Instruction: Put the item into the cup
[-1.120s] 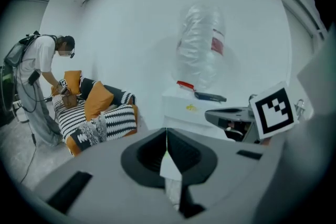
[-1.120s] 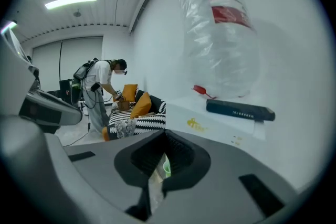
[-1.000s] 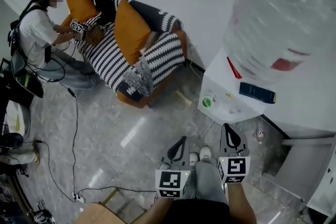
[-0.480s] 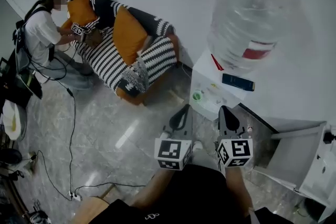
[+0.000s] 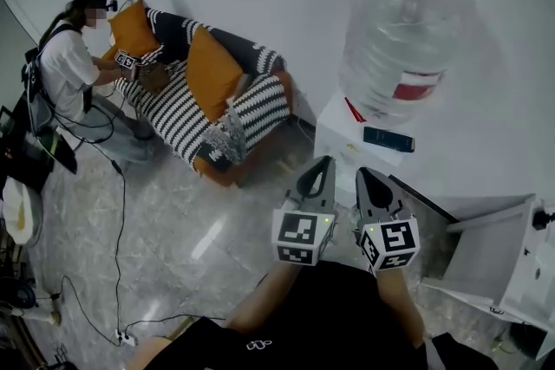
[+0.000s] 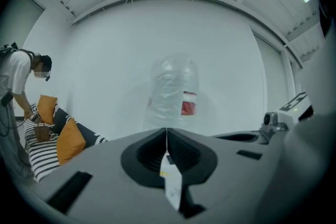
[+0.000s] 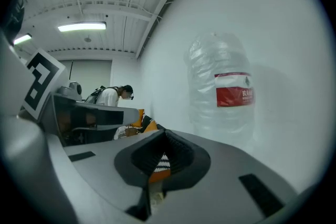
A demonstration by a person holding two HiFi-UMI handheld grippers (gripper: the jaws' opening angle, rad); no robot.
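Note:
I see no cup and no loose item in any view. In the head view both grippers are held side by side in front of a white water dispenser (image 5: 340,134). The left gripper (image 5: 320,168) has its jaws shut with nothing between them, and its tips overlap the dispenser's front edge. The right gripper (image 5: 368,181) is also shut and empty. In the left gripper view the left gripper (image 6: 167,136) points at the big clear water bottle (image 6: 174,93). From the right gripper (image 7: 165,132), that bottle (image 7: 222,93) stands to the right.
A dark flat box (image 5: 388,139) lies on the dispenser under the bottle (image 5: 403,48). A striped sofa with orange cushions (image 5: 208,95) stands at the left wall, where another person (image 5: 62,65) bends over it. Cables (image 5: 119,212) cross the floor. A white cabinet (image 5: 490,260) stands at the right.
Both grippers have risen and moved toward the dispenser. A small green round thing on the dispenser's front, seen earlier, is now hidden behind the left gripper.

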